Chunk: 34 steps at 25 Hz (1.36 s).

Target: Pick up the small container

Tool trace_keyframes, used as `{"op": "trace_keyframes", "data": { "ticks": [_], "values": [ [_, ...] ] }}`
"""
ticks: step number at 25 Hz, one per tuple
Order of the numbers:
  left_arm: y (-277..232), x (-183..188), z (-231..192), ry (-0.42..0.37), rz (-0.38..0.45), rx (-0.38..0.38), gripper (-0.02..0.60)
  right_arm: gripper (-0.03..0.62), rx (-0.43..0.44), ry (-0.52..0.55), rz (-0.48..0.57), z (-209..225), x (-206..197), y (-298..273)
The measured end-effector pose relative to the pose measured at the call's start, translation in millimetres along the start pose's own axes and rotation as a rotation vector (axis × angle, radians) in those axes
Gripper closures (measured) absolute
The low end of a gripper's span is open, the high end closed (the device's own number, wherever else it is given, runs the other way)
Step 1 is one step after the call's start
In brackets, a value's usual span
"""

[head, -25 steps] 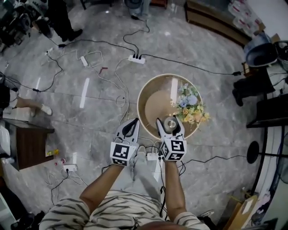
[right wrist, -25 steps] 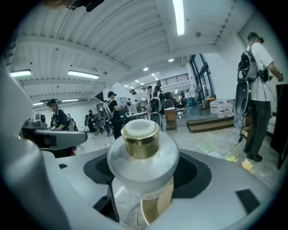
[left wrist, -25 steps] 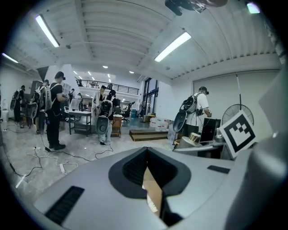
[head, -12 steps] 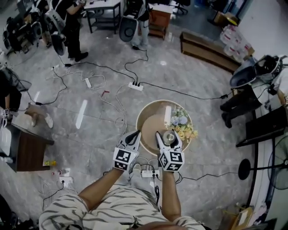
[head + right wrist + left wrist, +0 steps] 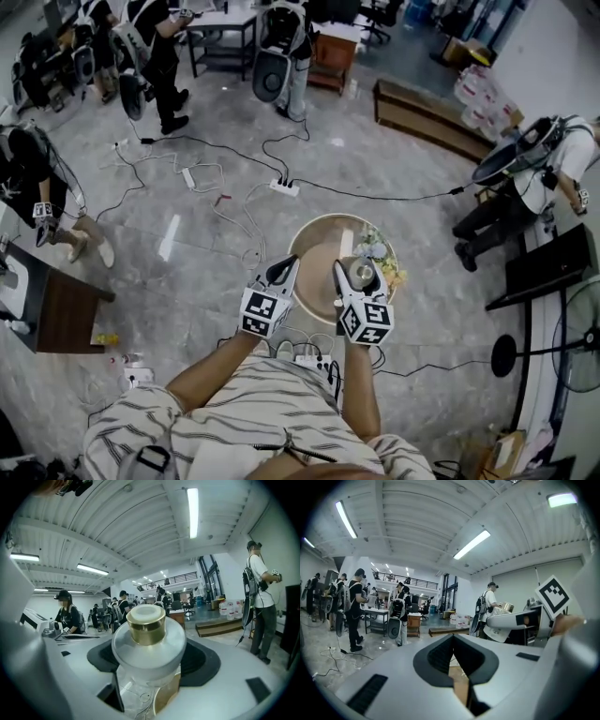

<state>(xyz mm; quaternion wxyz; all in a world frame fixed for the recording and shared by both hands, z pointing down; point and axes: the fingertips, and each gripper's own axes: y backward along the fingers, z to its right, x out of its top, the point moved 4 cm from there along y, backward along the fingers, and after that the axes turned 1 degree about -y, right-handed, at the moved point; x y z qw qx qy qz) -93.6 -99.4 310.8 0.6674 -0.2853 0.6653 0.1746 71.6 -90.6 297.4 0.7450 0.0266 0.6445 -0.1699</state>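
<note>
One small container (image 5: 149, 641) pinched in right gripper (image 5: 357, 270) fingers, left gripper (image 5: 284, 269) fingers pressed together, both over round tabletop (image 5: 314, 255)

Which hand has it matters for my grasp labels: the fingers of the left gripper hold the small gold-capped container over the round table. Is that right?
Not quite. It is the fingers of the right gripper, not the left, that hold the small gold-capped container over the round table. The right gripper view shows it clamped between them.
</note>
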Motion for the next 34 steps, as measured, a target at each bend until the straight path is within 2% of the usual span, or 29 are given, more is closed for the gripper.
{"op": "trace_keyframes", "data": {
  "ticks": [5,17,34],
  "values": [
    [-6.7,18.2,-3.7,-0.017,0.031,-0.01,0.584,0.244,-0.002,0.014,0.036,-0.5,22.4,0.4],
    [-21.7,36.4,0.9,-0.061,0.074,-0.045,0.584,0.244,-0.004,0.023,0.096,-1.7,41.3,-1.3],
    [-35.3,38.7,4.3,-0.066,0.075,-0.028,0.584,0.244,-0.01,0.04,0.098,12.9,43.3,-1.5]
  ]
}}
